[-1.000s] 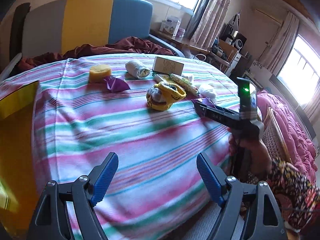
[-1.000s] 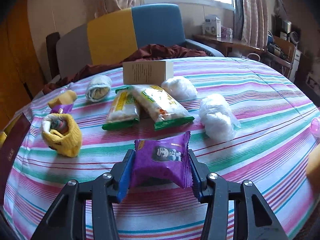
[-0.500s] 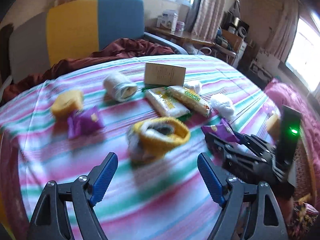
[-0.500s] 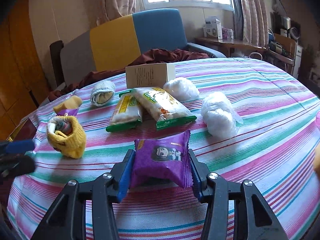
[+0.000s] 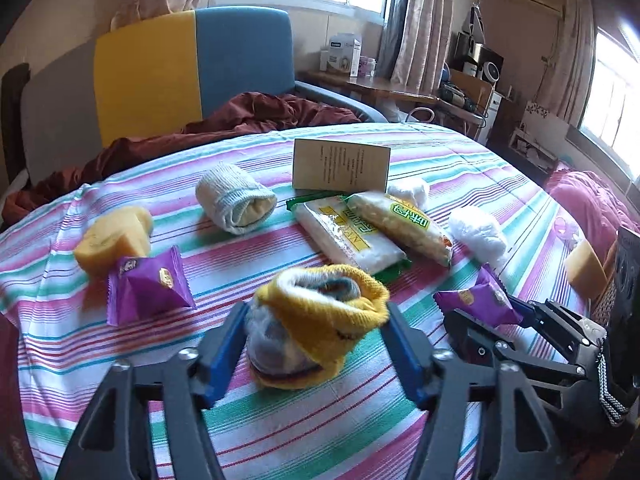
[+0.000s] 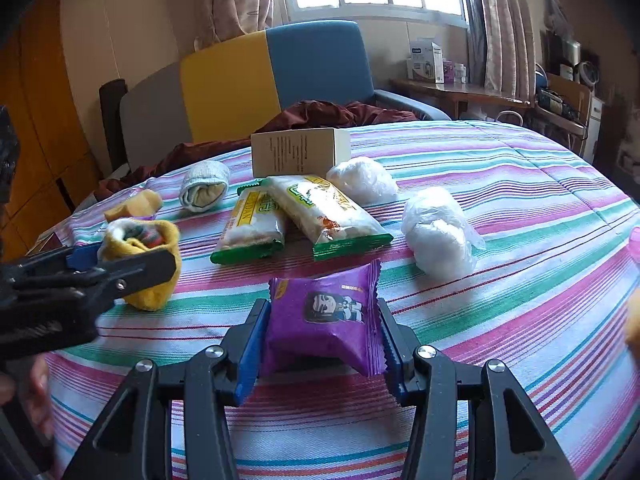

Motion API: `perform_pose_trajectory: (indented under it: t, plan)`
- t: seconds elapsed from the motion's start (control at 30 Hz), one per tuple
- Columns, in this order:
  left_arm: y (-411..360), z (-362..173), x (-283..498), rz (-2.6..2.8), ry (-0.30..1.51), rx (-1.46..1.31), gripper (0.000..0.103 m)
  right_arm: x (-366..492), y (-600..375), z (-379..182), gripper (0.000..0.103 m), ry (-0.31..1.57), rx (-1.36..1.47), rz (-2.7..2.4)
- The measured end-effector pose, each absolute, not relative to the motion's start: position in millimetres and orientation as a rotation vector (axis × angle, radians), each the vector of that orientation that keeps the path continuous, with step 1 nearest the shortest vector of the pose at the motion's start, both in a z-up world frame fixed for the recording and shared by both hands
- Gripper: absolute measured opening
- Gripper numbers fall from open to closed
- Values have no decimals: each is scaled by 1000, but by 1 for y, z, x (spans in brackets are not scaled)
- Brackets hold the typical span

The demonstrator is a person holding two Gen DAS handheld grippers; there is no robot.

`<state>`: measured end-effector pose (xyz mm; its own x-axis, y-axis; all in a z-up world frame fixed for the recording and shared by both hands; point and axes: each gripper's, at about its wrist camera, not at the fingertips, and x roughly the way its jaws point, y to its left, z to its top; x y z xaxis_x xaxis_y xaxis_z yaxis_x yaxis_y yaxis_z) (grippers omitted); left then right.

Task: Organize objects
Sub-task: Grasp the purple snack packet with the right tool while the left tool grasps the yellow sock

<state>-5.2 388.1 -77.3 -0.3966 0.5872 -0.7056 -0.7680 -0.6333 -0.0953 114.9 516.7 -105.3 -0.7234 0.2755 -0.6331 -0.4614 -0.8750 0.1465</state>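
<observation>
My left gripper (image 5: 316, 344) is open, with its blue pads on either side of a rolled yellow sock (image 5: 320, 320) lying on the striped cloth; whether the pads touch it I cannot tell. It also shows in the right wrist view (image 6: 140, 256). My right gripper (image 6: 320, 344) is shut on a purple snack packet (image 6: 324, 316), held just above the cloth; this packet also shows in the left wrist view (image 5: 476, 300). A second purple packet (image 5: 148, 284) lies left of the sock, next to a yellow sponge (image 5: 112, 240).
On the striped table (image 5: 280, 420) lie a rolled white sock (image 5: 236, 204), two green-edged snack packs (image 5: 376, 228), a tan box (image 5: 340, 166), white plastic bundles (image 6: 436, 236) and another yellow sponge (image 5: 584, 268) at the right edge. A sofa (image 5: 192, 76) stands behind.
My left gripper has moved forward across the table until its open fingers straddle the yellow sock. My right gripper has kept the purple packet almost still.
</observation>
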Motion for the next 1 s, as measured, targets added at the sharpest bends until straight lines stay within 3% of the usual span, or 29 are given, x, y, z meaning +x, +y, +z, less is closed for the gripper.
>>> perform_pose_trajectory:
  t: [0.23, 0.67, 1.0]
  plan:
    - [378, -80, -8, 2082, 261, -909, 46, 116, 517, -105, 51, 412, -871, 2561]
    - [359, -83, 3, 2110, 265, -899, 35, 117, 514, -104, 51, 375, -870, 2547]
    - [339, -80, 23, 2126, 260, -856, 34, 118, 513, -104, 50, 361, -851, 2533]
